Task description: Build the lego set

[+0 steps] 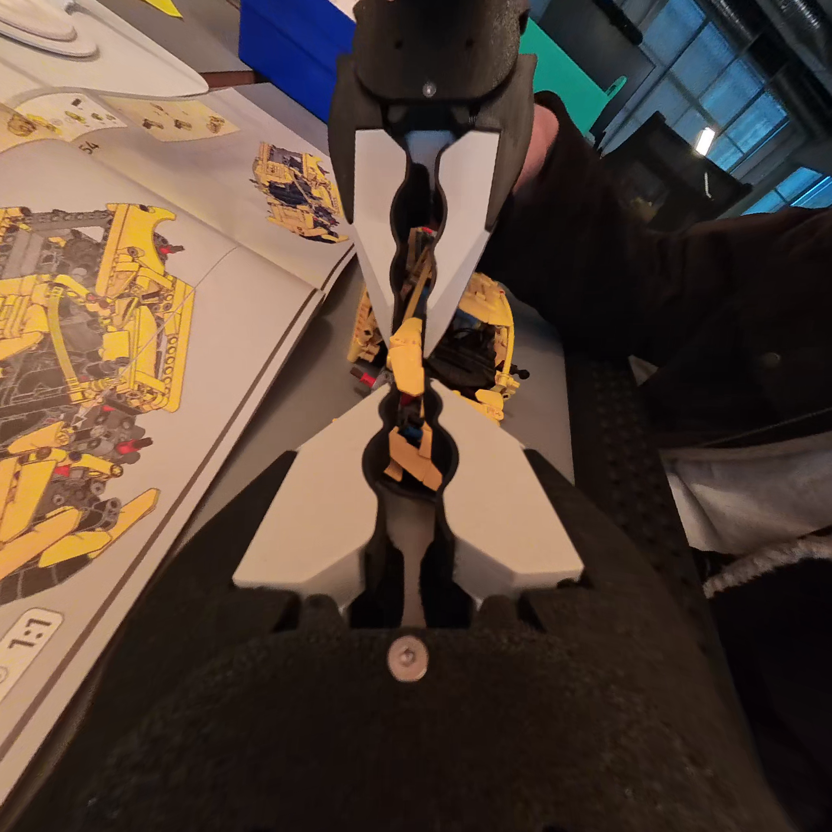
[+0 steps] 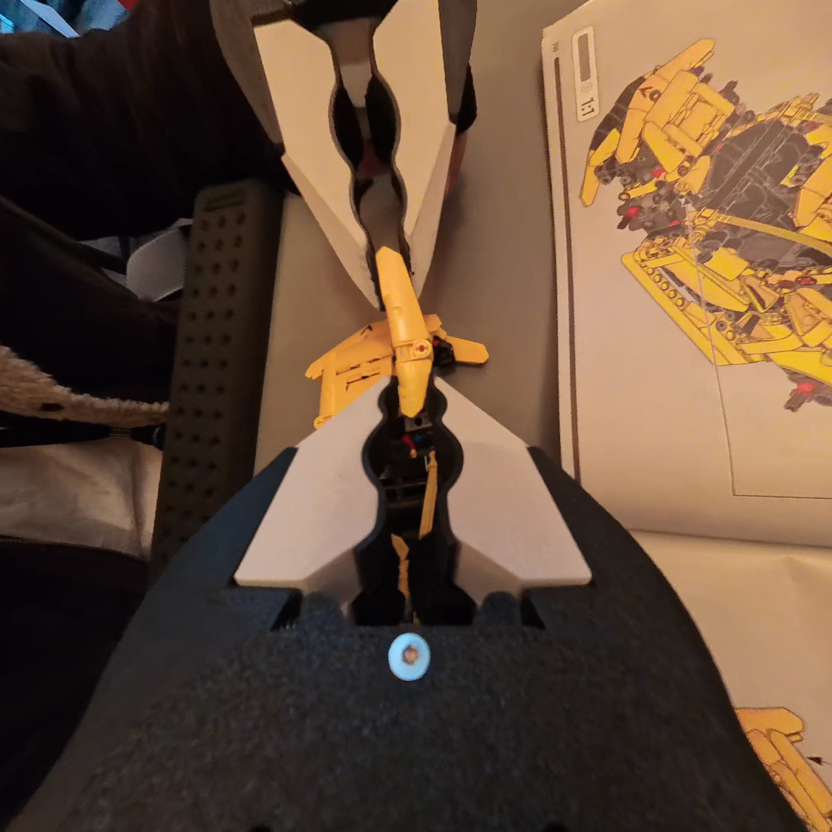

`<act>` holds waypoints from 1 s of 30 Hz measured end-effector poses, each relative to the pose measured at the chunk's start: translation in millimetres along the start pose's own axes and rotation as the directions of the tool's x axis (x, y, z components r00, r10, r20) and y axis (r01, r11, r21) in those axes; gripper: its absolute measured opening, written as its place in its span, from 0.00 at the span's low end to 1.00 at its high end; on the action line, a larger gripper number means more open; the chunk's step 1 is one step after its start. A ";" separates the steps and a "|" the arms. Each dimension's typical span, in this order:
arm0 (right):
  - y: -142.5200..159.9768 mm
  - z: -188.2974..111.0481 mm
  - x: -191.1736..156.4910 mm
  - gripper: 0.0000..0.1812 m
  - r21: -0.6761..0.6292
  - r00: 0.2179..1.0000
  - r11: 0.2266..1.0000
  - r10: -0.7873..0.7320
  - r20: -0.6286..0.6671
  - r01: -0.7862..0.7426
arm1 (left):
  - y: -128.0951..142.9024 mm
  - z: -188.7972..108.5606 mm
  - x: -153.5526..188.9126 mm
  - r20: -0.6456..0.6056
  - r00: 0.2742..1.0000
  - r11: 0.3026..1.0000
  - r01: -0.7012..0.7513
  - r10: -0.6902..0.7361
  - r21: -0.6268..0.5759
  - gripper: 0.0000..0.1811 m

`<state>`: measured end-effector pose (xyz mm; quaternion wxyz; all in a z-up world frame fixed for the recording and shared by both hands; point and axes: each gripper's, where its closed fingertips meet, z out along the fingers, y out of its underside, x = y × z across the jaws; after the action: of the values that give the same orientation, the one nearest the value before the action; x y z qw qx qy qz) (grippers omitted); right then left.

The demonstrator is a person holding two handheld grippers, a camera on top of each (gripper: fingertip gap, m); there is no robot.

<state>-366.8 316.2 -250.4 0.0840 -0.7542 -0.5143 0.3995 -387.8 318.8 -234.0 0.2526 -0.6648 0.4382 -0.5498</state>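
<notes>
A long yellow curved Lego panel piece (image 1: 407, 360) is held in the air between both grippers, end to end. My left gripper (image 1: 407, 391) is shut on its near end. My right gripper (image 1: 407, 344) comes in from the top and is shut on the other end. In the right wrist view the same piece (image 2: 403, 333) runs from my right gripper (image 2: 412, 389) up to the left gripper (image 2: 392, 288). The yellow and black Lego model (image 1: 488, 342) lies on the grey table just below them; it also shows in the right wrist view (image 2: 355, 367), partly hidden by the fingers.
The open instruction booklet (image 1: 135, 292) lies on the table beside the model, seen also in the right wrist view (image 2: 675, 270). A blue box (image 1: 288, 49) stands at the back. A black perforated strip (image 2: 211, 315) runs along the table edge. A person's dark sleeve (image 1: 630, 292) is close.
</notes>
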 end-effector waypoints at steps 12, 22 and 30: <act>16.5 1.0 3.4 0.14 -0.099 0.992 0.990 -0.105 -0.067 0.098 | 9.7 3.1 -4.9 -0.005 0.996 0.995 0.085 -0.085 -0.044 0.05; 6.6 -5.1 2.0 0.11 -0.087 0.971 0.978 -0.198 -0.137 0.187 | 7.9 10.2 -0.8 -0.023 0.999 0.999 0.040 -0.041 -0.018 0.05; 9.5 1.4 12.7 0.08 -0.177 0.940 0.961 -0.251 -0.230 0.213 | 17.7 16.6 -8.8 0.070 0.994 0.993 -0.083 0.089 -0.081 0.05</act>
<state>-359.1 322.2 -262.9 0.1378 -0.7368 -0.6134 0.2485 -377.5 315.3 -257.4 0.2657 -0.6746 0.4779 -0.4959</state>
